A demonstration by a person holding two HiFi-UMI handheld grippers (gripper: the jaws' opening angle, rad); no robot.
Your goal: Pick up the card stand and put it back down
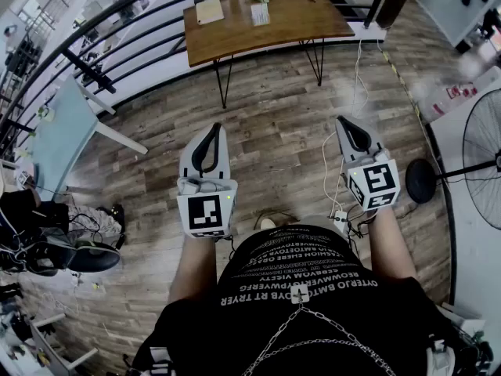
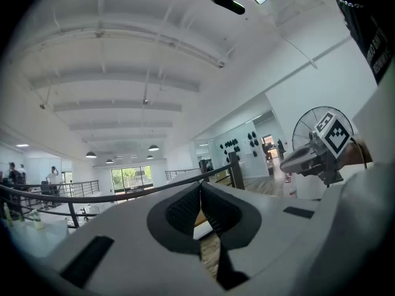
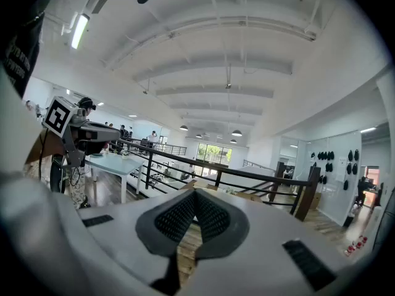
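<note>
A wooden table (image 1: 235, 34) stands ahead of me by the railing. On it sits a small pale stand with cards (image 1: 259, 13), far from both grippers, with a tan pad (image 1: 209, 10) to its left. My left gripper (image 1: 211, 131) is held out over the wood floor, jaws closed tip to tip with nothing between them (image 2: 199, 187). My right gripper (image 1: 345, 124) is also held out over the floor, tilted slightly down, shut and empty (image 3: 194, 193). Each gripper view catches the other gripper off to the side.
A black railing (image 1: 117, 49) runs behind the table. A pale blue table (image 1: 59, 131) stands at the left, with bags and shoes (image 1: 70, 249) below it. A standing fan (image 1: 481, 167) is at the right. White cables (image 1: 329, 171) trail over the floor.
</note>
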